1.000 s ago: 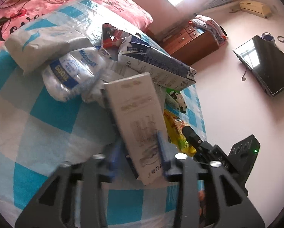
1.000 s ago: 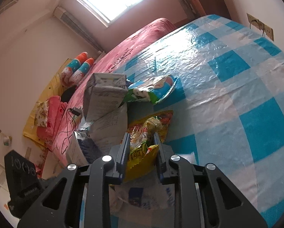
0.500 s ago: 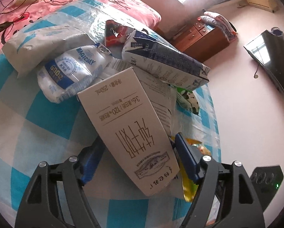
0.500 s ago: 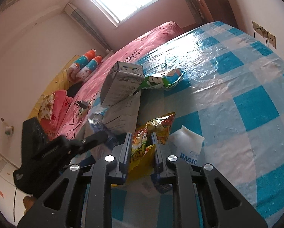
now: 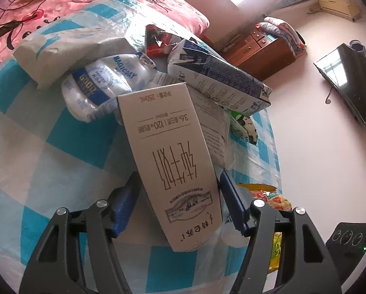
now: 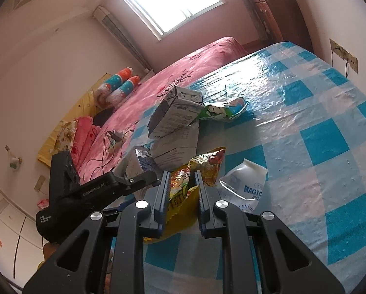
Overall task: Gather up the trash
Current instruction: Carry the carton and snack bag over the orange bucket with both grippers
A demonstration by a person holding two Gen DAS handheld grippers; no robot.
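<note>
From the left wrist, the left gripper (image 5: 180, 193) has the white milk carton (image 5: 168, 161) between its jaws, which are closing but not yet pressing it, the carton leaning on the trash pile on the blue-checked tablecloth (image 5: 60, 147). From the right wrist, the right gripper (image 6: 181, 191) is pinched narrow on the yellow snack bag (image 6: 183, 186), lifted near the cloth's edge beside a white plastic wrapper (image 6: 246, 183).

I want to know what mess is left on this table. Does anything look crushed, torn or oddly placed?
Yes. The trash lies in a heap: the white milk carton tilts on other litter between the left gripper's closing fingers, the blue carton is dented, and the yellow snack bag in the right gripper is crumpled.
</note>
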